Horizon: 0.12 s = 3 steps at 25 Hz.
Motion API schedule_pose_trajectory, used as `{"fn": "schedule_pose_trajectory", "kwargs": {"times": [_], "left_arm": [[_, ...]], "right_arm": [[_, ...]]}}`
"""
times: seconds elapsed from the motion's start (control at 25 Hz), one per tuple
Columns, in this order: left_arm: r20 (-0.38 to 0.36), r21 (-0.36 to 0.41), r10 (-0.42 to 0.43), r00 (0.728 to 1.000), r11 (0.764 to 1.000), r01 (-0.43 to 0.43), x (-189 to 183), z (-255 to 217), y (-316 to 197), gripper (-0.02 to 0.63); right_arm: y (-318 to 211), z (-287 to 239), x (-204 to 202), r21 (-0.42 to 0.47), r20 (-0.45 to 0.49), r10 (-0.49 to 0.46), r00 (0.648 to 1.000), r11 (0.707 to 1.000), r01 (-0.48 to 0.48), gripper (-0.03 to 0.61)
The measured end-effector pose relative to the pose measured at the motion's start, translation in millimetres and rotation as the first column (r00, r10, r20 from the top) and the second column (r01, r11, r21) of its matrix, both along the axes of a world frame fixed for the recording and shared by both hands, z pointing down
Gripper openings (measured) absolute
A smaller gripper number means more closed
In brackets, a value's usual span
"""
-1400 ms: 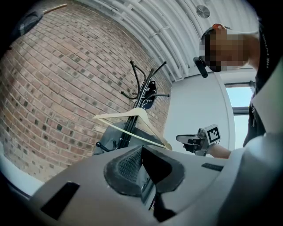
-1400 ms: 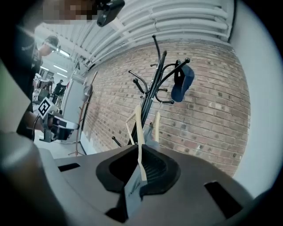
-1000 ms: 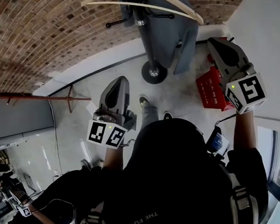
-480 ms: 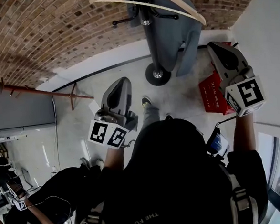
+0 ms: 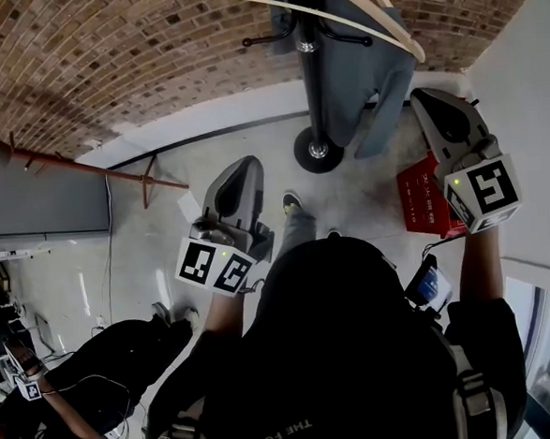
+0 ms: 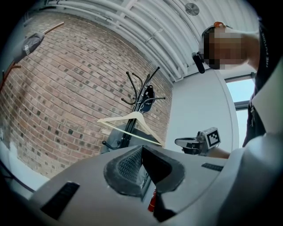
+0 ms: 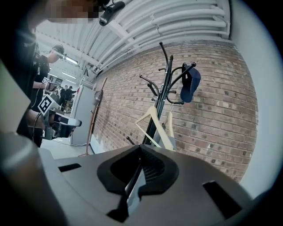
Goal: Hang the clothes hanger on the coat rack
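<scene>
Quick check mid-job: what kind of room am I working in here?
Probably an industrial-style indoor workspace or lab: a bare brick wall, exposed white ceiling pipes, and a second person close by on the pale floor.

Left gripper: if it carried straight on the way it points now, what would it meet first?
Probably the hanger on the coat rack, which sits just above the left gripper's shut jaws in its own view. The way there looks free, though depth is hard to judge.
</scene>
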<state>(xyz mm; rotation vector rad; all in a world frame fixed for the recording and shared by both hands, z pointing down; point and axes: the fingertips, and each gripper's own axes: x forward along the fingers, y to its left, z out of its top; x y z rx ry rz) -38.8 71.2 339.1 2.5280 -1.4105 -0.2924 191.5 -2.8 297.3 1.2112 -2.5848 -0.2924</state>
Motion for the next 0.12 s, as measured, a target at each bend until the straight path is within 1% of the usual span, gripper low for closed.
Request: {"fn": "schedule_pose_trajectory", "kwargs": {"times": [0.12], "left_arm": [[-0.003, -0.004, -0.003, 1.000, 1.000, 0.003, -4.5, 1.7, 1.5, 0.020]], "right_arm": [[-1.8, 0.0, -4.2, 0.003, -0.005, -0.003, 1.000, 1.000, 0.003, 0.018]]}}
